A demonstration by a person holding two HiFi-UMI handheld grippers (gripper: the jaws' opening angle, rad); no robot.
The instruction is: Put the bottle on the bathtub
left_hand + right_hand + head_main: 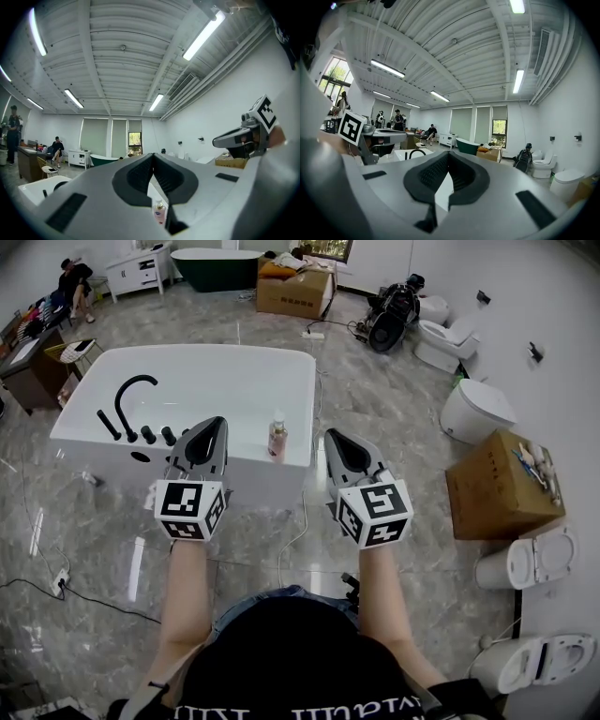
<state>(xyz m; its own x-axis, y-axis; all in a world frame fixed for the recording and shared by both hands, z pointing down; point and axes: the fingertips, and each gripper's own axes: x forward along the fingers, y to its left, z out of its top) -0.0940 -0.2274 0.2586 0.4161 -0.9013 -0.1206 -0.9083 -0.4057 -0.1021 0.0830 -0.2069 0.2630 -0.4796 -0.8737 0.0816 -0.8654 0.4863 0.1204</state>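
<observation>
You stand in a wide showroom with a grey marble floor (375, 399). One white tub (187, 357) lies right before you, and a second, dark tub (216, 268) sits far back. There are two cardboard boxes, one far (295, 292) and one at the right (497, 488). I count at least four toilets (476, 411) along the right wall. One black faucet (131, 395) rises at the tub's left end.

You hold two grippers just short of the tub's near rim. The left gripper (218, 423) has its jaws closed tip to tip with nothing in them. The right gripper (331, 436) is the same, closed and empty.

There is one bottle (277, 439). It stands upright on the near rim, toward the tub's right end, between your two grippers and touching neither. The task looks done from here.

The bottle is a small pump bottle, so it is probably light, with smooth and somewhat slippery sides. It is tall and narrow, so a nudge could tip it into the tub. If you must shift it, take it across the body below the pump, not by the pump head.
</observation>
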